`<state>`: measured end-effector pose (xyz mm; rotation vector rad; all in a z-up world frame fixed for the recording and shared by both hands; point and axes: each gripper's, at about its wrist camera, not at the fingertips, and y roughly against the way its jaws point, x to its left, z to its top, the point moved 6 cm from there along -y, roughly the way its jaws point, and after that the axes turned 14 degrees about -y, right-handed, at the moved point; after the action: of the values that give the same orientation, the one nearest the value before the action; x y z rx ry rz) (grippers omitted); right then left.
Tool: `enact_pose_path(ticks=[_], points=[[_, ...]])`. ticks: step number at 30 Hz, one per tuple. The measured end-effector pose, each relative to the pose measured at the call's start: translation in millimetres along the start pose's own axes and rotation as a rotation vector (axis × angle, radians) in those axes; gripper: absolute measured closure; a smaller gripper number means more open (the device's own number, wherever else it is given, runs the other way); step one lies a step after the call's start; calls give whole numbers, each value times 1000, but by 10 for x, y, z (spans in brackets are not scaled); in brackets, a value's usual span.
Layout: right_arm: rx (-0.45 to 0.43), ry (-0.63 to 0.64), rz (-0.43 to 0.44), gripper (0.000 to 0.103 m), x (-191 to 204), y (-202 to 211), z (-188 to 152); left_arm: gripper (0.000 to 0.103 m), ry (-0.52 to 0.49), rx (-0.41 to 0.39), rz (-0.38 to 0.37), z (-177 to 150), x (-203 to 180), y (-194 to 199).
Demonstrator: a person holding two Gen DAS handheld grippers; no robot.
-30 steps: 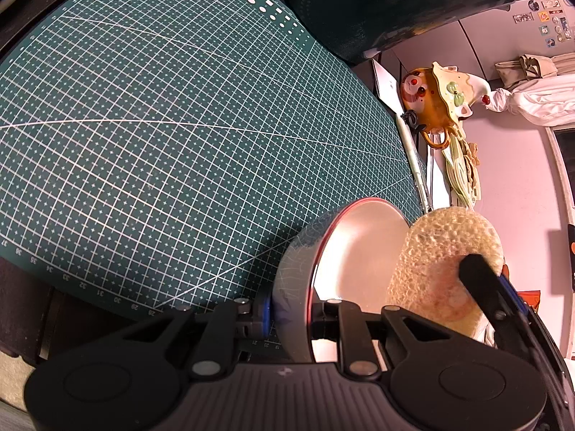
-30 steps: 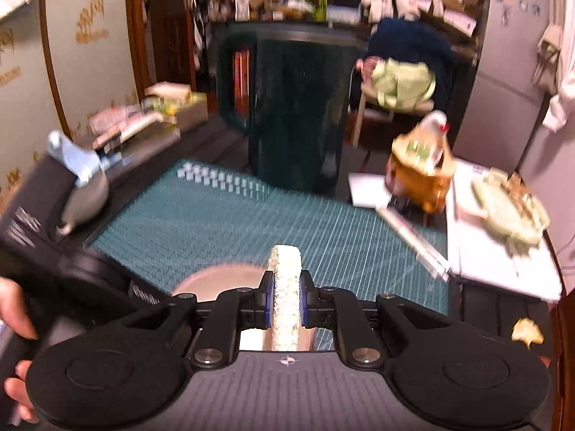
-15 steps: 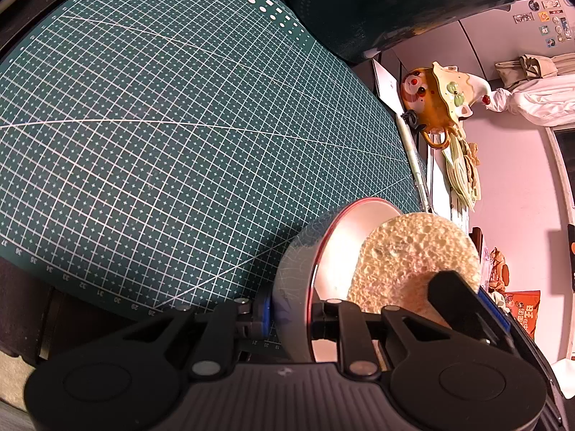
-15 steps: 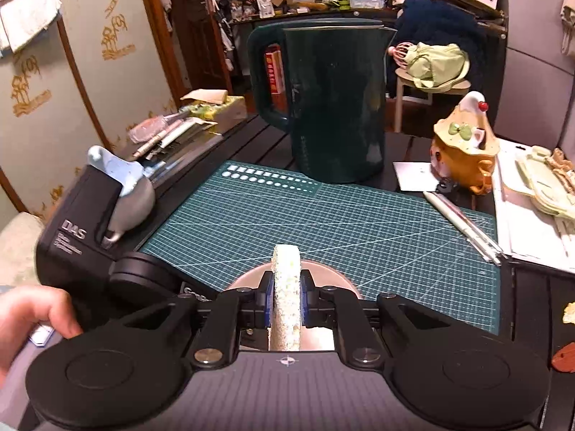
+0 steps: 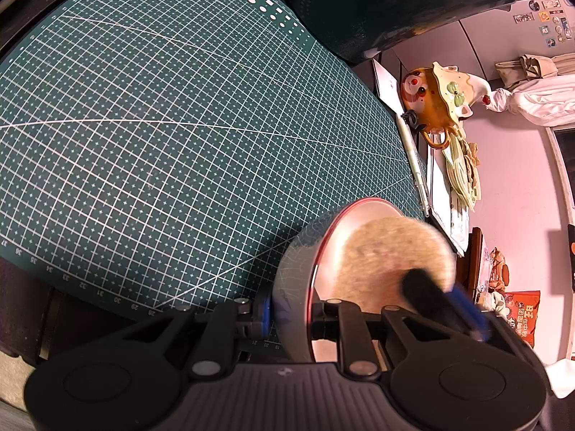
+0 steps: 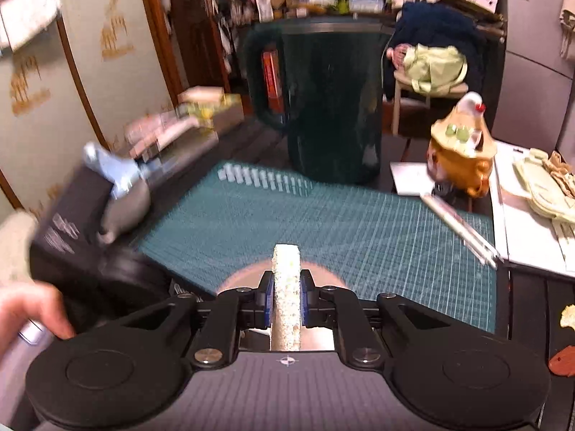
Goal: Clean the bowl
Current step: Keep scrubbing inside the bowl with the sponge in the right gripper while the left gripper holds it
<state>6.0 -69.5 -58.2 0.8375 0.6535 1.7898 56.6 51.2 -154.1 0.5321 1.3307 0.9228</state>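
Handling first: bowl [image 5: 298,280] looks rigid w/ a thin wall, prob. ceramic or enamel, so likely light-to-moderate in weight, slick on the glazed inside and chip-prone at the lip. Left tongs [image 5: 287,318] pinch it by the wall, one finger outside, one inside, just fwd of the pads. That is the sensible hold; I'd judge a rim pinch like this lets the bowl twist if scrubbed hard, so pressure should stay modest. It sits tipped on its side, mouth facing right of the left tongs, over the near edge of the green cutting mat [image 5: 179,125].

Looks: grey-blue outside w/ faint curved line pattern, thin red rim, pale pinkish-white inside. Can't tell if any dirt is left; interior is partly covered and blurred.

Sponge [image 6: 286,287] is soft, porous, very light, a cream-yellow round pad. Right tongs [image 6: 285,303] are pressed onto it edge-on, squeezing its thin sides. Seen from the left tongs' cam, its flat face sits inside the bowl's mouth, blurred, seemingly against the inner wall. I'd judge wiping is under way; how far along can't be told.

A hand [image 6: 32,309] shows left of the right tongs.
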Motion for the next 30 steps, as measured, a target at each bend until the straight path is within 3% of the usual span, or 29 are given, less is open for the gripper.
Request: enact_pose_path(ticks=[7, 10, 16, 18, 21, 27, 30], points=[[8, -9, -107, 90, -135, -115, -12, 85, 0, 1, -1, 2, 4, -2], [-38, 6, -141, 90, -152, 2, 12, 85, 0, 1, -1, 2, 6, -3], [-59, -11, -60, 90, -69, 158, 75, 85, 0, 1, -2, 3, 11, -8], [-22, -15, -39, 90, -39, 98, 41, 85, 1, 1, -2, 6, 12, -9], [35, 3, -66, 90, -34, -73, -66, 85, 0, 1, -2, 9, 21, -10], [2, 49, -183, 90, -99, -102, -60, 85, -2, 0, -1, 9, 7, -11], [-59, 64, -213, 90, -69, 42, 24, 85, -1, 1, -1, 12, 3, -13]])
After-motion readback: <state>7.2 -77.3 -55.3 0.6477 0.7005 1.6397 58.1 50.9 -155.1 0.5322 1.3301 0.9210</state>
